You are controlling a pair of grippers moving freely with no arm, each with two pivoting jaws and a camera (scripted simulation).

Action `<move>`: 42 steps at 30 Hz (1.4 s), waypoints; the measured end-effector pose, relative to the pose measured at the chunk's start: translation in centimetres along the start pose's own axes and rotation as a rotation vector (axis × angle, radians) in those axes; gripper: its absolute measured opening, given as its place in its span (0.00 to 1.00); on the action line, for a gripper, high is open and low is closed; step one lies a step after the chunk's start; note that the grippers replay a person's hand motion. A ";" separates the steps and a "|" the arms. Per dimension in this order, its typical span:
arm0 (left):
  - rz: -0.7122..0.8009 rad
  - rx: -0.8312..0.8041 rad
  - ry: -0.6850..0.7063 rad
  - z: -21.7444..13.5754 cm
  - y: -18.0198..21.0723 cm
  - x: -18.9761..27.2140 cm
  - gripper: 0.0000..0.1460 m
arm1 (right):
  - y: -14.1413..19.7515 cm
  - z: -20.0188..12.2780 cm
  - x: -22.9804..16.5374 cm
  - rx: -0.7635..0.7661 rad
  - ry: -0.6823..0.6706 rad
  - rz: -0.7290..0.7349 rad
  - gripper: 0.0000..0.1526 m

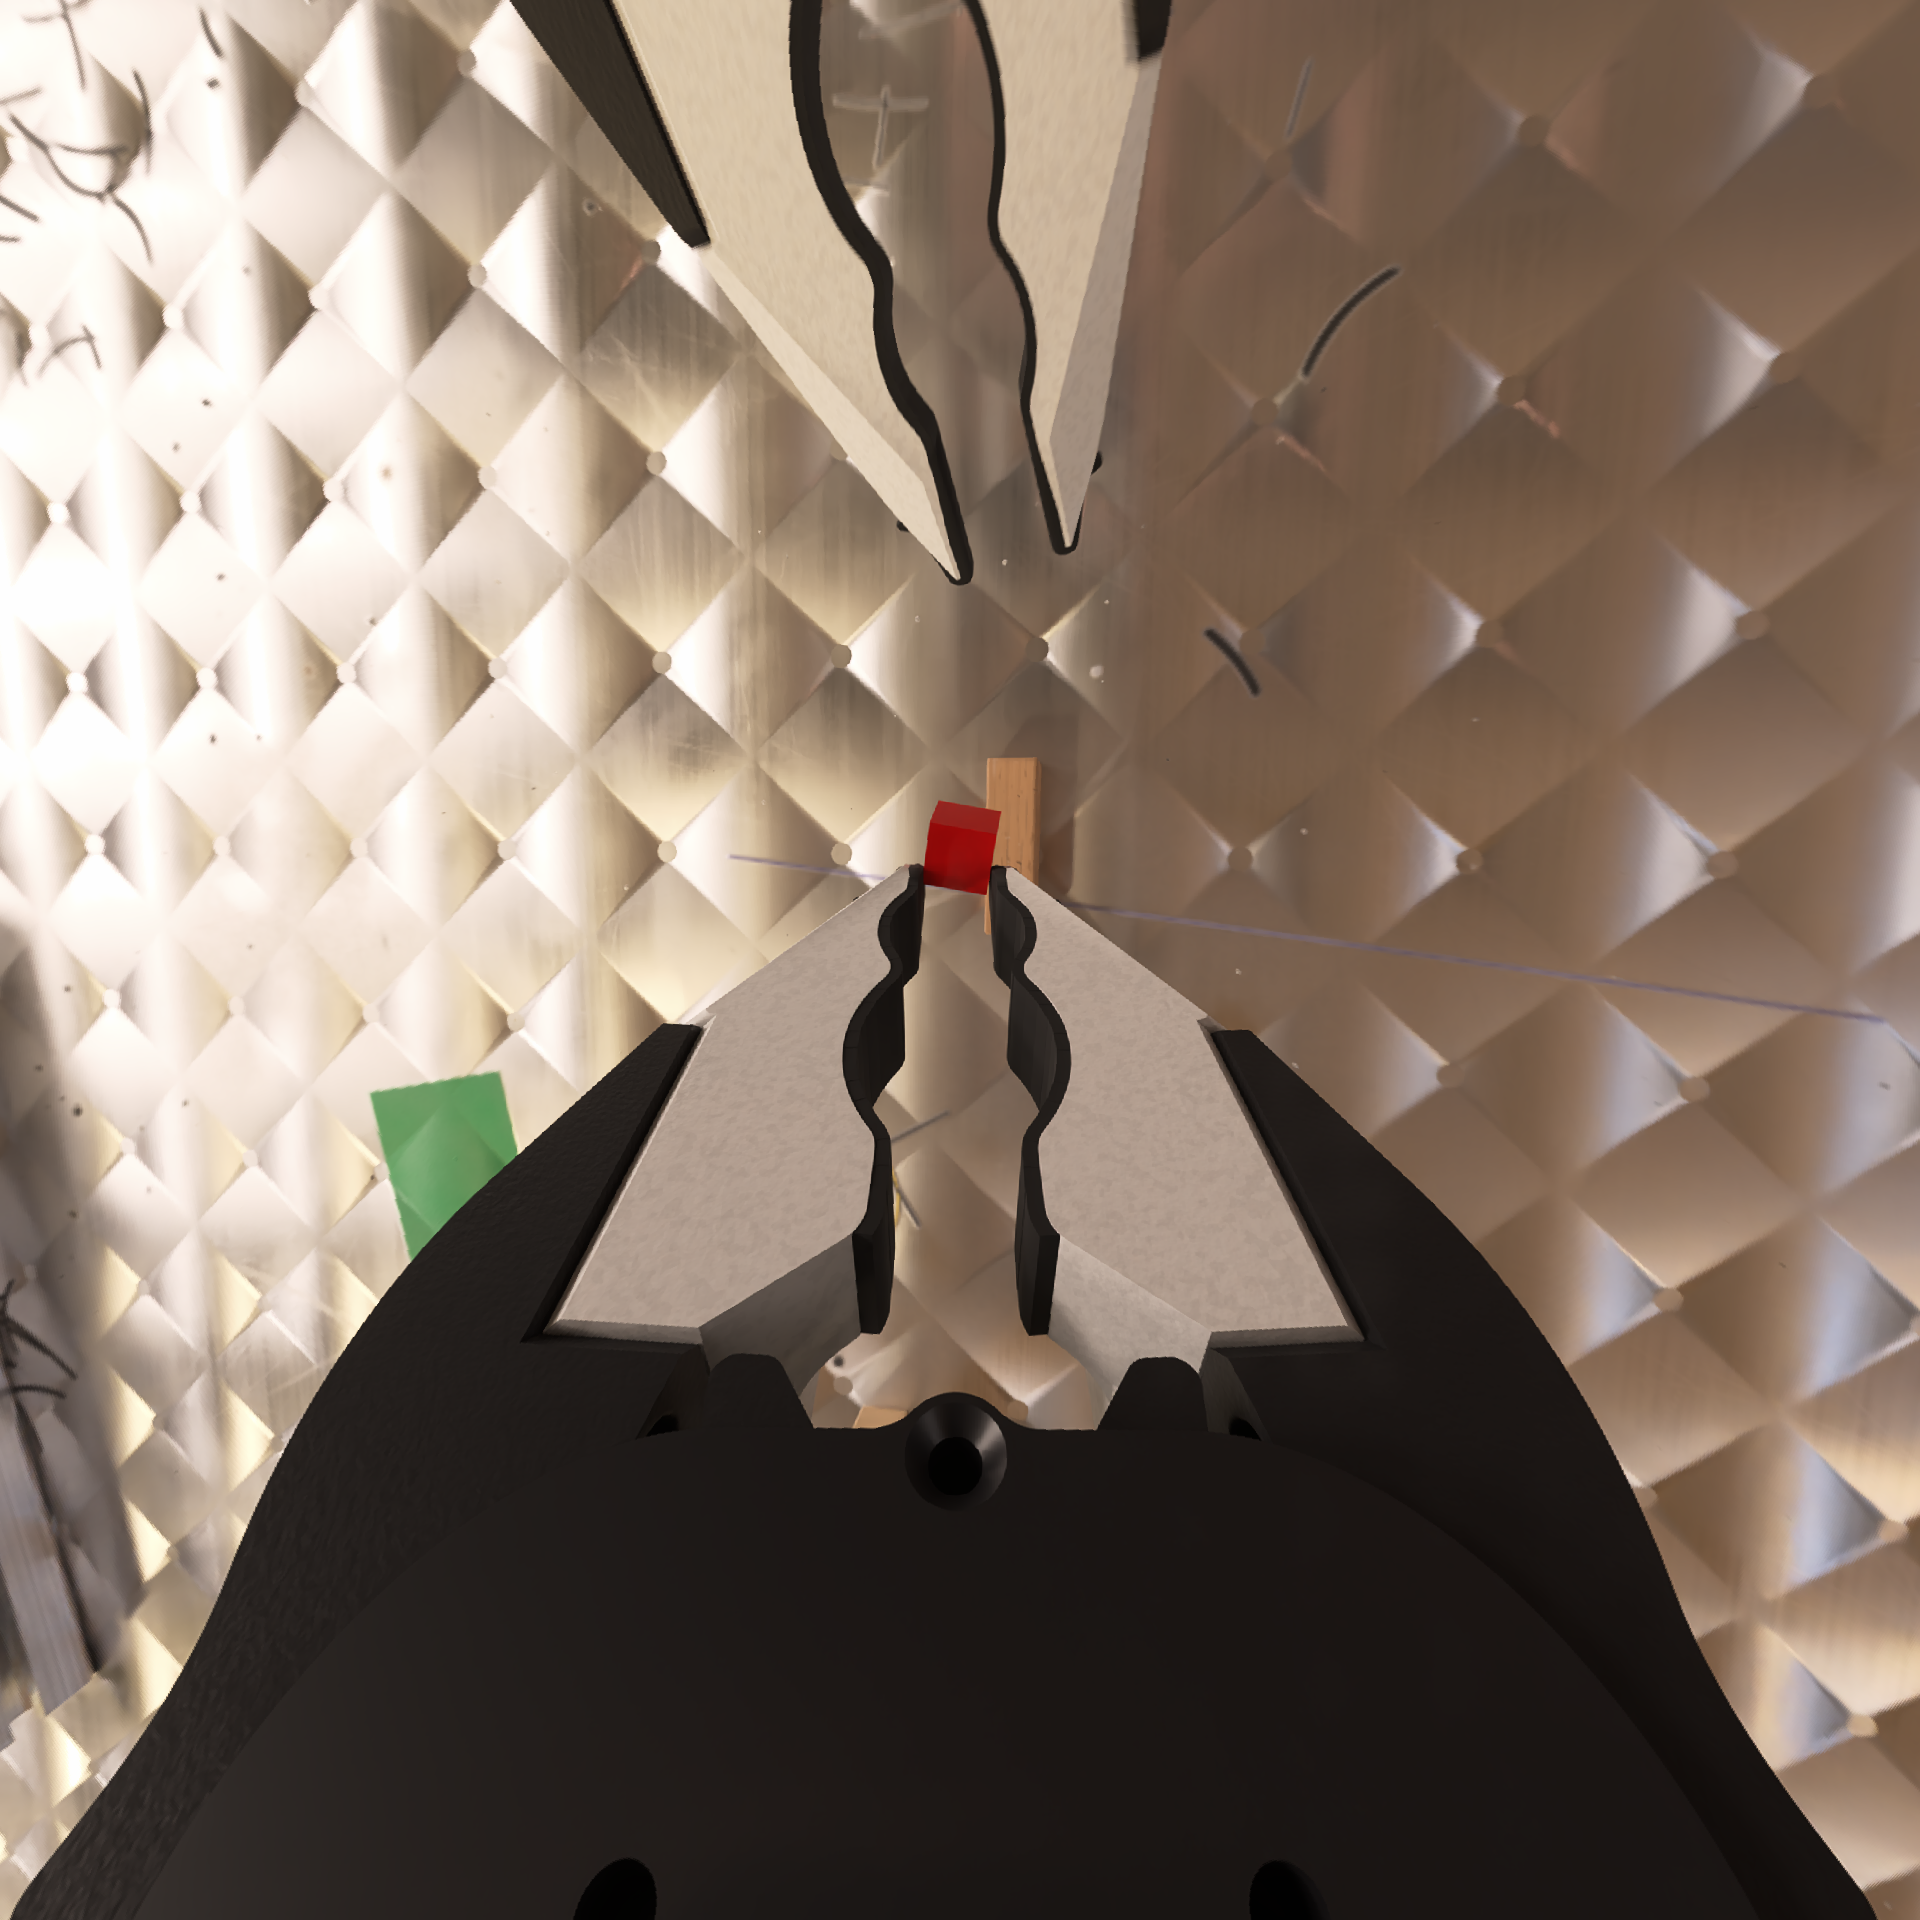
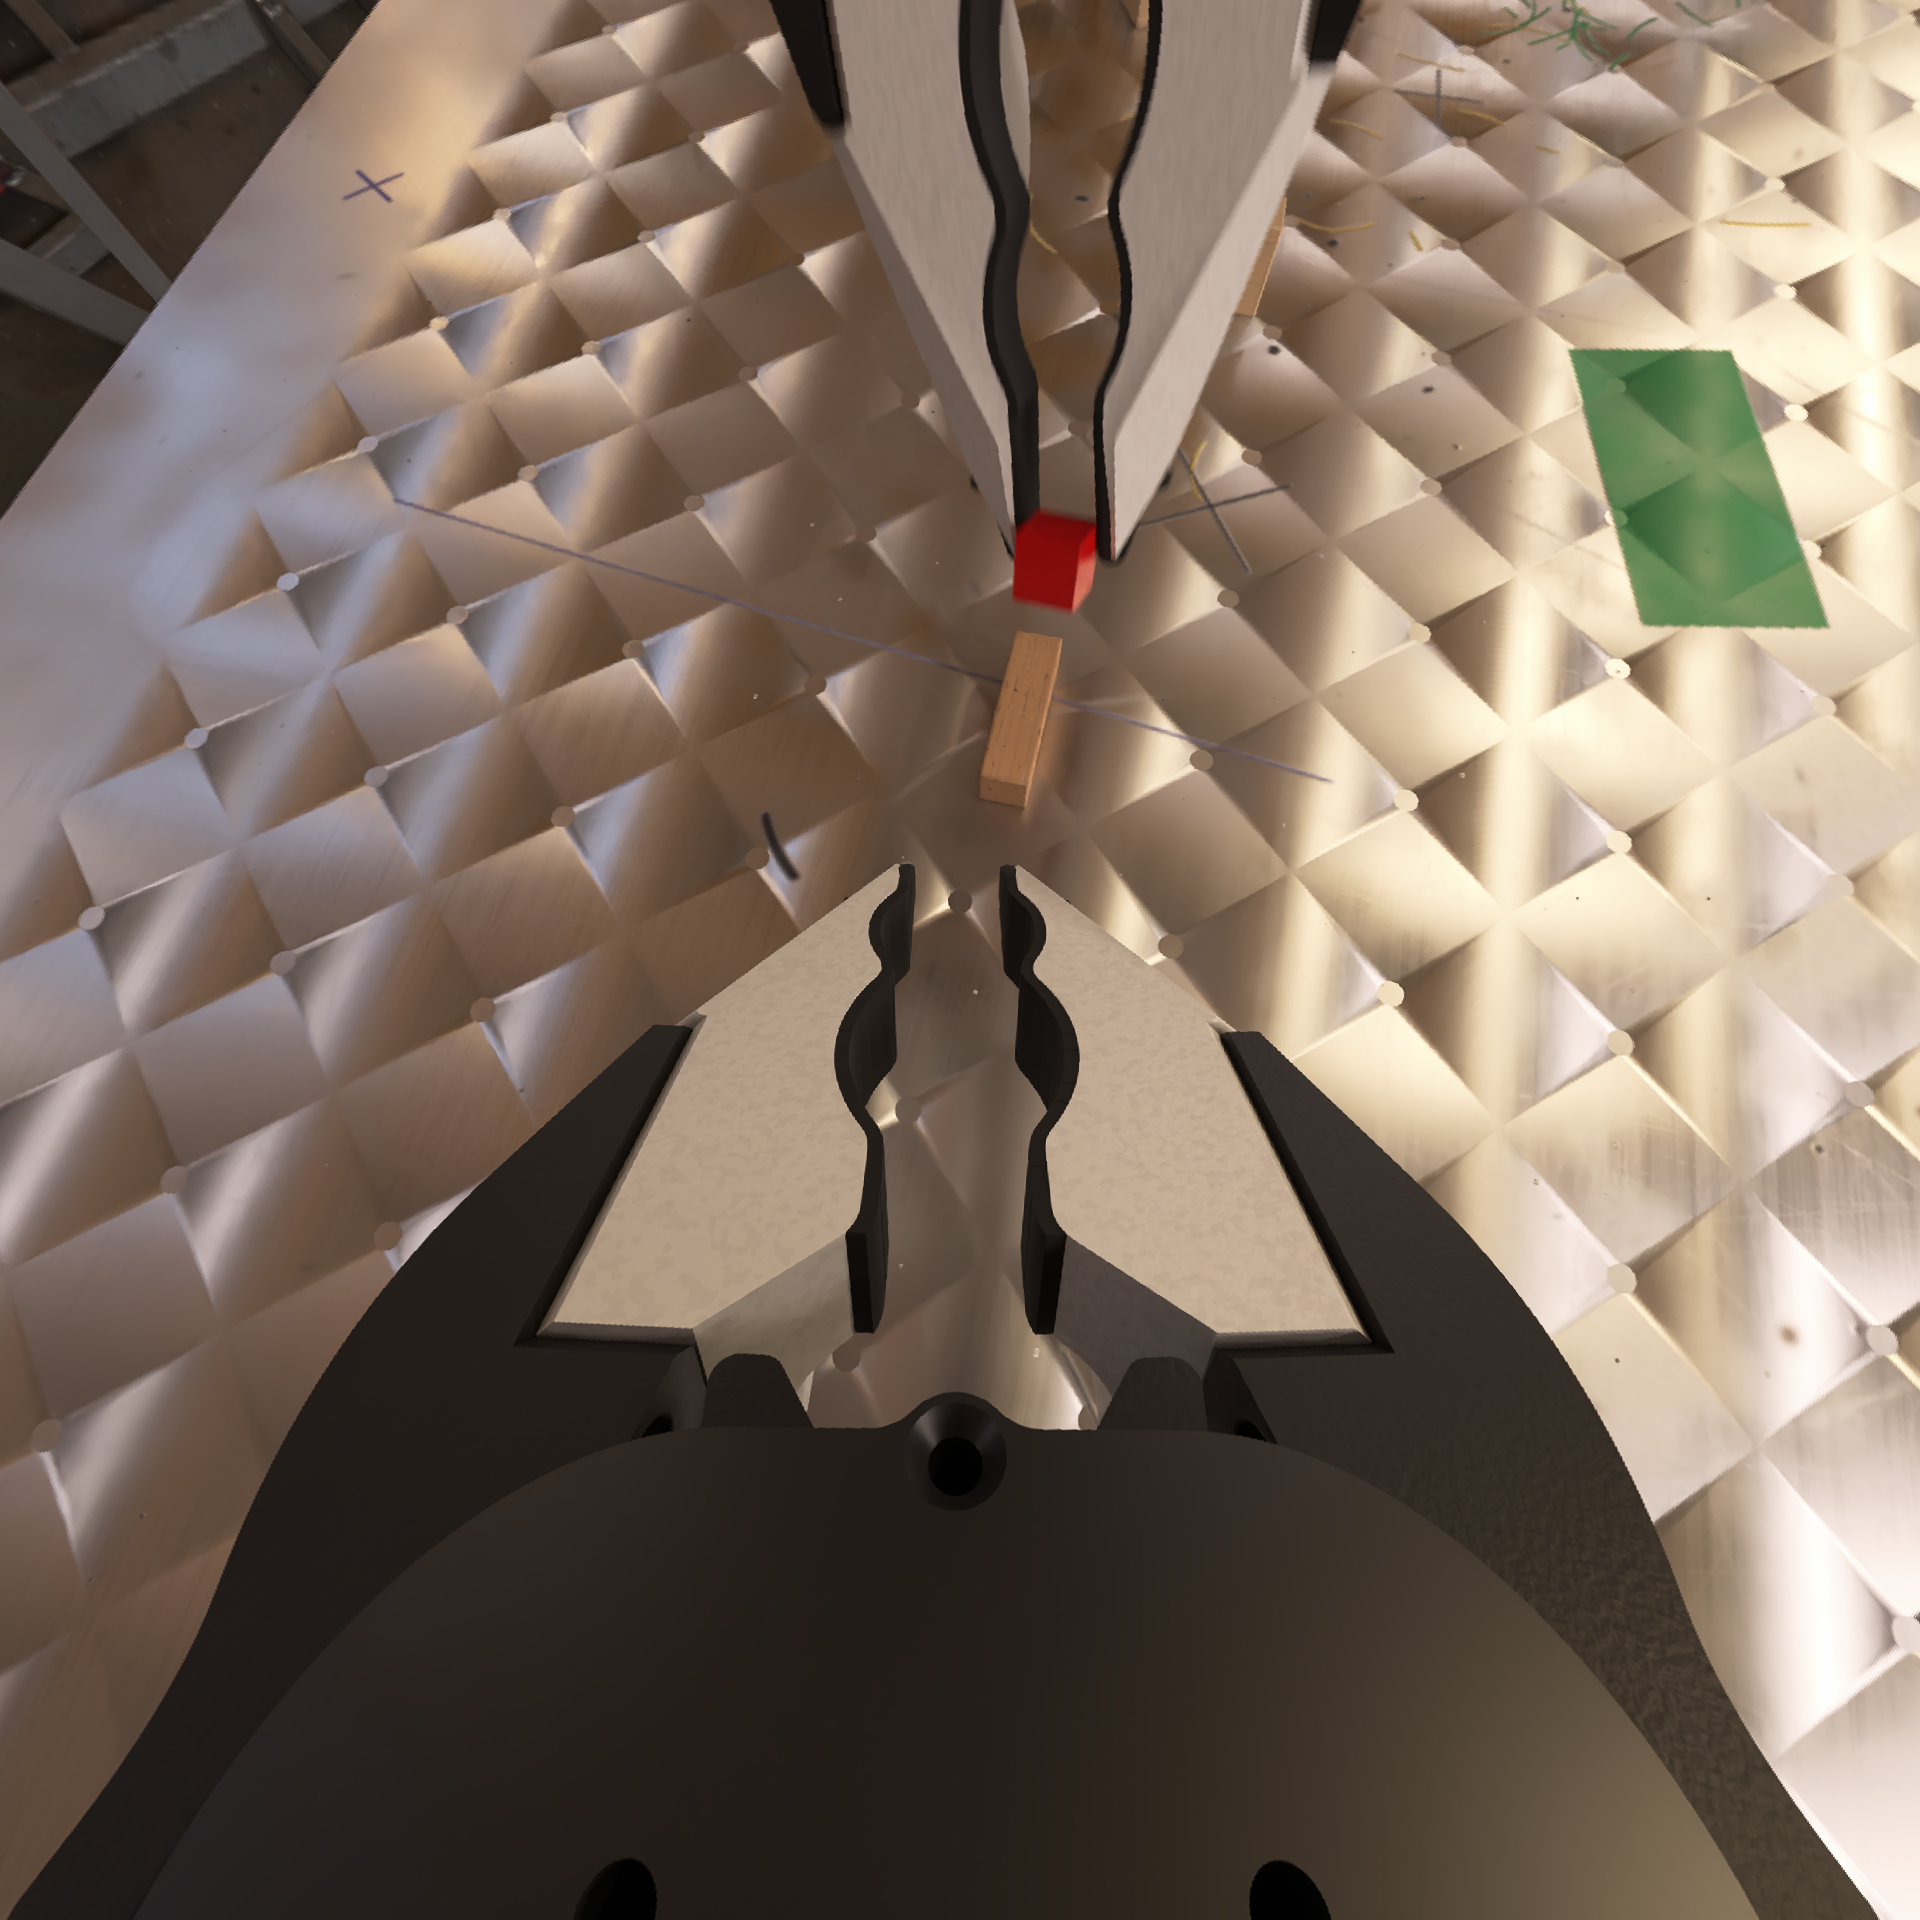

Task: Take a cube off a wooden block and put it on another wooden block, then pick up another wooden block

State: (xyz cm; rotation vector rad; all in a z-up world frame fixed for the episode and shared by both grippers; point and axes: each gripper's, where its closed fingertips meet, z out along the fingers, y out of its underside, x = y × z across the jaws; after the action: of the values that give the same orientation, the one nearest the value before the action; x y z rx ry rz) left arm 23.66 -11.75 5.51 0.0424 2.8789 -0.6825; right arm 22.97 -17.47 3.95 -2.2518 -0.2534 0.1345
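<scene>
Red cube (image 2: 1051,561) sits pinched at the very tips of the left tool (image 1: 956,878), lifted clear of the surface (image 2: 520,935), presumably for carrying to the pale wooden block (image 2: 1021,719) lying flat just below it, well away from every edge. Right tool (image 2: 956,881) hovers nearby, parted and empty (a green patch (image 2: 1694,488) marks the quilted, brushed metal).

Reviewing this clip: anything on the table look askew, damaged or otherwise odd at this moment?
Nothing stands out. The left gripper holds the red cube in the air above the metal table, near a wooden block that lies flat. The right gripper is empty. A green patch lies flat off to one side.
</scene>
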 end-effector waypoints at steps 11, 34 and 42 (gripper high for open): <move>-0.044 -0.069 0.079 3.4 1.4 0.9 0.08 | 0.2 0.2 -0.1 -0.009 -0.008 0.004 0.11; -0.253 0.034 -0.368 -13.6 7.5 -3.7 0.10 | 0.4 -0.8 3.7 0.024 0.177 0.062 0.11; -0.199 -0.252 -0.286 -10.8 11.5 -1.9 0.17 | 0.1 -0.8 3.8 0.028 0.185 0.056 0.11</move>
State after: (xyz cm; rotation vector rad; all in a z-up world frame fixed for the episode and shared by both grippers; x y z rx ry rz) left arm 24.53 3.40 10.22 -0.3508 2.6861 -0.3191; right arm 26.82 -17.31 4.33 -2.2273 -0.0889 -0.0406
